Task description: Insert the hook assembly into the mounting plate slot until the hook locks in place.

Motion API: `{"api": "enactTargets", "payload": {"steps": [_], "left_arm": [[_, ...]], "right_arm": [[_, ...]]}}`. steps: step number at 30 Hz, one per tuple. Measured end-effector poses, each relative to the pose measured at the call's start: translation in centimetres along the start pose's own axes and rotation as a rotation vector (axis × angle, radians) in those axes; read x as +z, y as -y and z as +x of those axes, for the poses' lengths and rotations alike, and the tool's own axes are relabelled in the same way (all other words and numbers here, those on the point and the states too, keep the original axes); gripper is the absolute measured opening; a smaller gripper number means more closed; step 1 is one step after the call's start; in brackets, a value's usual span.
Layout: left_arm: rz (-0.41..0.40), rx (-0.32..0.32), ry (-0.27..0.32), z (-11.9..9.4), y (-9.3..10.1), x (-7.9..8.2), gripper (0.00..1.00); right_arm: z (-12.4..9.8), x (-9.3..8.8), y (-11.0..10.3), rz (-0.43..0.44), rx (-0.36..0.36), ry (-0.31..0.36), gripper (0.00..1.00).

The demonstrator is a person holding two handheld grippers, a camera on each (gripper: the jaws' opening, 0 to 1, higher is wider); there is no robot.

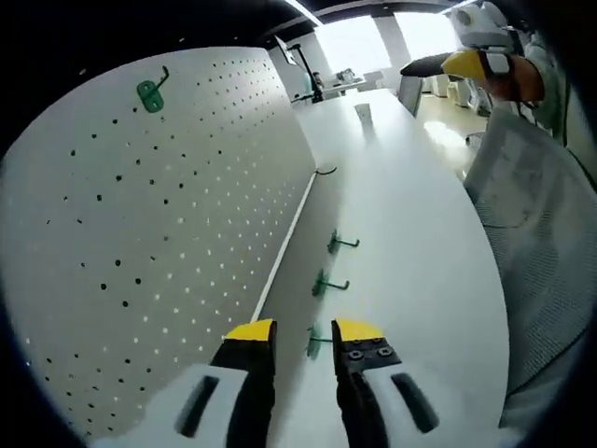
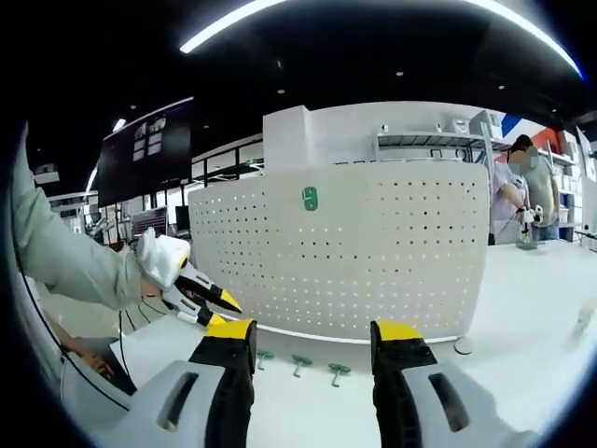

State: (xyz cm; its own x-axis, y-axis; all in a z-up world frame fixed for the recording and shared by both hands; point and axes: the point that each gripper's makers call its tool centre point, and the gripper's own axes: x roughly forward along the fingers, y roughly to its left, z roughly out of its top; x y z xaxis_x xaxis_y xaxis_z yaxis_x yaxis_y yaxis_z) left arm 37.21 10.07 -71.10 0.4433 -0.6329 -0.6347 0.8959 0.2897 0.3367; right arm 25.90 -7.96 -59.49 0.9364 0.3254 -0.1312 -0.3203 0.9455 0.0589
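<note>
Left gripper (image 1: 304, 333) hovers low over the white desk (image 1: 420, 252), jaws parted a modest gap, nothing held. Right gripper (image 2: 313, 334) held back and higher, jaws wide apart, empty.

Three green hooks lie in a row on the desk along the foot of the white pegboard (image 1: 168, 233): nearest hook (image 1: 315, 342) just ahead of the left gripper's tips, between the jaws; middle hook (image 1: 325, 283) and far hook (image 1: 338, 243) beyond it toward 12 o'clock. In the right gripper view the same row sits at 6 o'clock, just ahead of the jaws. A fourth green hook (image 1: 151, 93) is already seated in the pegboard, at 10 o'clock in the left gripper view; also seen as mounted hook (image 2: 310, 198) from the front.

Step in hand, as I judge it: picking the nearest hook. Advice: lower the left gripper straight on, close on the green base rather than the thin wire arm, keep the prong end free and pointing at the board. Then present it square to the holes and press until it seats; a skewed approach would likely jam.

Right gripper best kept back so board and hooks remain in sight.

Writing: none legible. Dark wall screen (image 2: 154, 140) carries marks too small to read.
</note>
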Motion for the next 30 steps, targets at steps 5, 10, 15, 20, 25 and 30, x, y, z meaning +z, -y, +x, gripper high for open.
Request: {"api": "enactTargets", "payload": {"steps": [5,10,15,20,25,30], "left_arm": [[0.009,-0.052,-0.049,1.4,0.2,-1.5,0.25],[0.064,-0.114,-0.106,2.7,0.9,-2.6,0.25],[0.06,-0.149,-0.153,4.0,1.1,-3.8,0.23],[0.055,-0.167,-0.207,5.2,1.0,-5.5,0.22],[0.074,-0.178,-0.243,6.1,0.9,-6.6,0.2],[0.05,-0.193,-0.261,6.6,0.8,-7.3,0.21]], "right_arm": [[0.0,0.0,0.2,0.007,-0.011,-0.001,0.47],[0.0,-0.4,0.1,0.011,-0.011,-0.014,0.47],[0.1,-0.7,-0.1,0.018,-0.012,-0.024,0.47],[0.0,-1.2,0.1,0.029,-0.02,-0.035,0.47],[-0.1,-1.9,0.7,0.058,-0.035,-0.053,0.46],[0.1,-2.4,0.3,0.065,-0.031,-0.065,0.46]]}}
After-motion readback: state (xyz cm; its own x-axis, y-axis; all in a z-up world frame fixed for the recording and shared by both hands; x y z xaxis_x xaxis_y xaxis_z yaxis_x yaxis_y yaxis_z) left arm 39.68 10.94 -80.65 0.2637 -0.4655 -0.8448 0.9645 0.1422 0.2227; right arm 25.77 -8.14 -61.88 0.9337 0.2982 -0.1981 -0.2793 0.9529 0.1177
